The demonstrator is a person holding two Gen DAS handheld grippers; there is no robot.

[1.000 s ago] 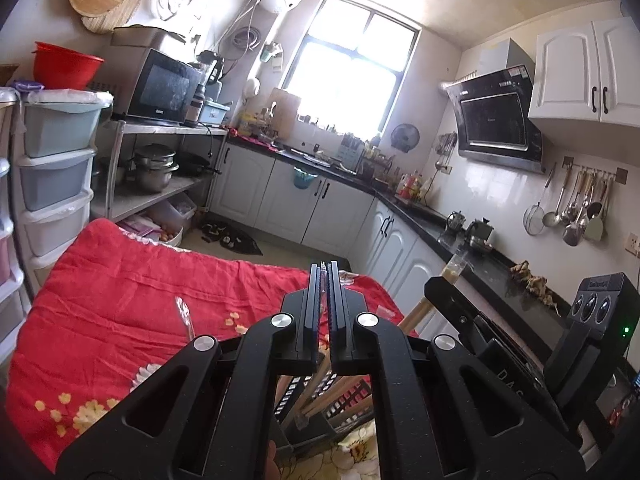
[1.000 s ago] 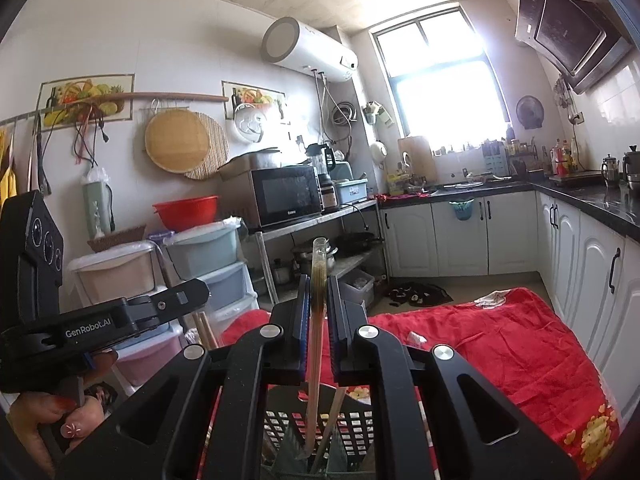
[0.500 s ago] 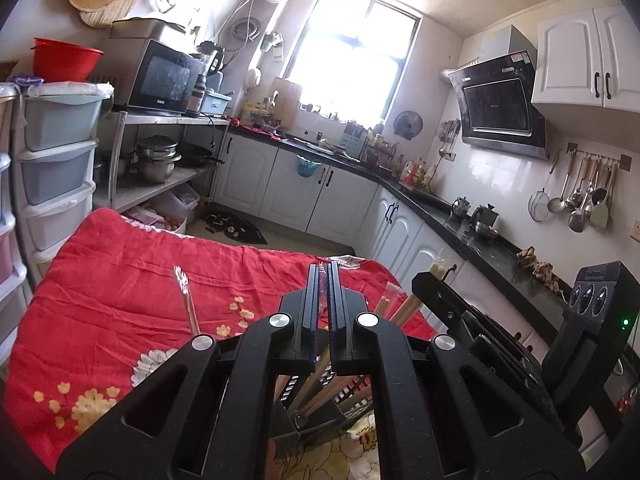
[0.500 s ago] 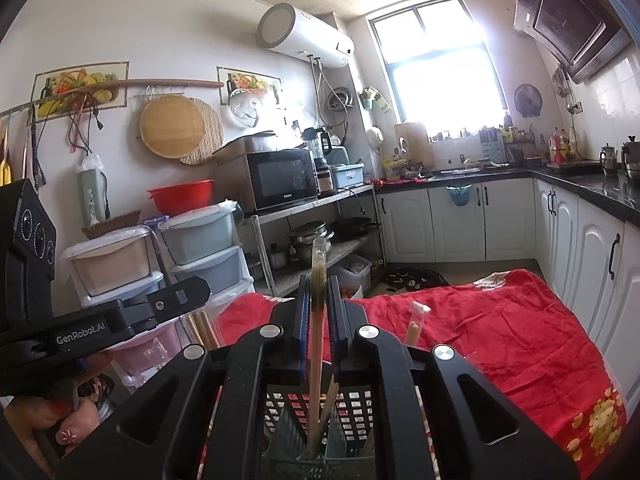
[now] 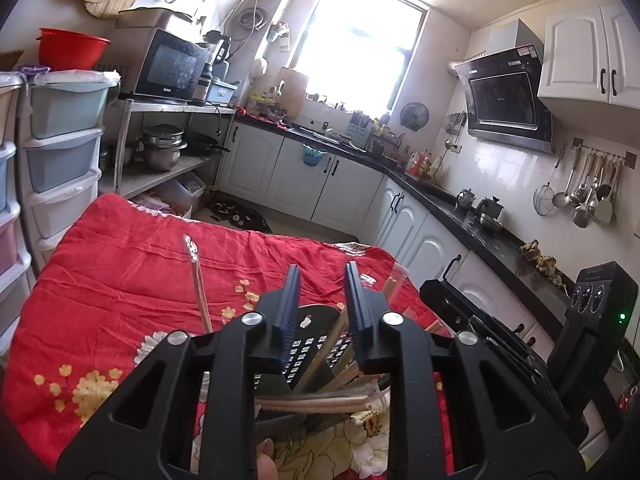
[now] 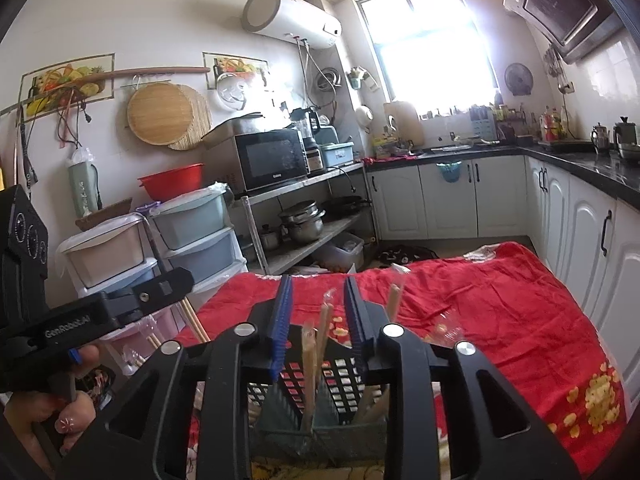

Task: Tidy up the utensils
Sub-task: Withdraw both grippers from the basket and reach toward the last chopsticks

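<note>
A black slotted utensil basket point(image 5: 316, 344) stands on the red flowered cloth point(image 5: 120, 272), holding several wrapped wooden chopsticks point(image 5: 320, 402). My left gripper point(image 5: 320, 280) is open and empty right above the basket. One wrapped chopstick pair point(image 5: 198, 280) lies on the cloth to its left. In the right wrist view my right gripper point(image 6: 316, 292) is open above the same basket point(image 6: 320, 392), with upright wrapped chopsticks point(image 6: 316, 344) standing between its fingers, not gripped. The left gripper's body point(image 6: 100, 312) shows at the left there.
Plastic drawer units point(image 6: 196, 236) and a metal shelf with a microwave point(image 6: 272, 160) and pots stand beyond the table's far left. White cabinets under a black counter point(image 5: 480, 232) run along the right. The right gripper's body point(image 5: 520, 344) sits close on my right.
Both grippers have opened. The right gripper let go of the chopstick pair it held, which now stands in the basket. The left gripper has dropped lower over the basket.
</note>
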